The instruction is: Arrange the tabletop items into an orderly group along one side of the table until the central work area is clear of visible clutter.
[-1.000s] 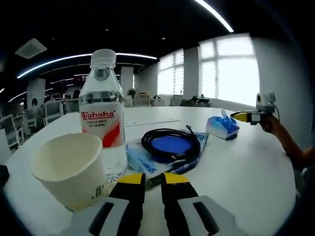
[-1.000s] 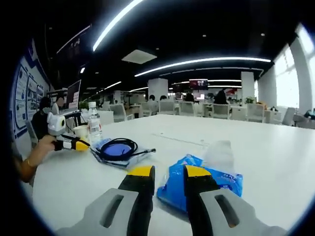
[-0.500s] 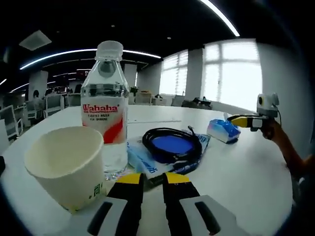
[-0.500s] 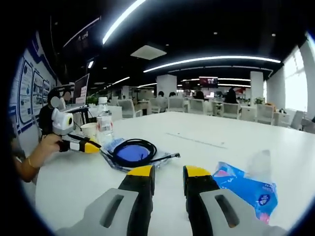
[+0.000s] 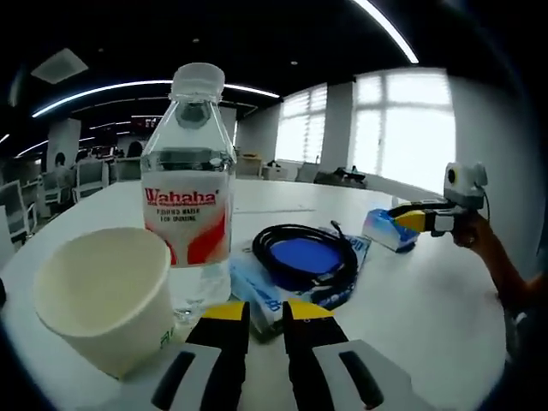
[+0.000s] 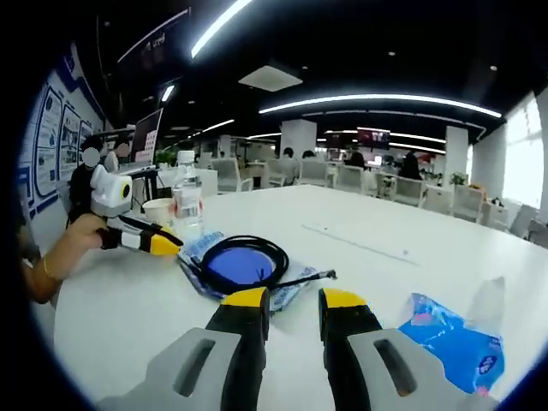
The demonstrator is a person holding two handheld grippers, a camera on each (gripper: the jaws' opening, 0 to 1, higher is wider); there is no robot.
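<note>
Four things sit on the white table [image 5: 445, 300]: a paper cup [image 5: 104, 295], a water bottle [image 5: 188, 205], a coiled black cable [image 5: 306, 255] lying on a blue packet [image 5: 257, 287], and a blue tissue pack [image 6: 458, 342].

From the left gripper view, the cup stands nearest, just left of the left gripper [image 5: 257, 312], with the bottle upright right behind it — the two look to be touching or nearly so. The cable coil lies just right of the bottle, and the packet's near edge reaches to the yellow fingertips [image 5: 224, 312]. That gripper's jaws stand narrow, a slim gap between them and nothing in it. Farther across the table, near the windows, the tissue pack sits well apart from the rest, and the other gripper pokes in just beside it, a hand [image 5: 471, 231] around its handle.

From the right gripper view, the right gripper [image 6: 287, 301] hangs low over the table, jaws likewise narrow and empty. The coil and packet lie just ahead of its tips; the tissue pack is off to its right. Beyond the coil stand the bottle and cup.
</note>
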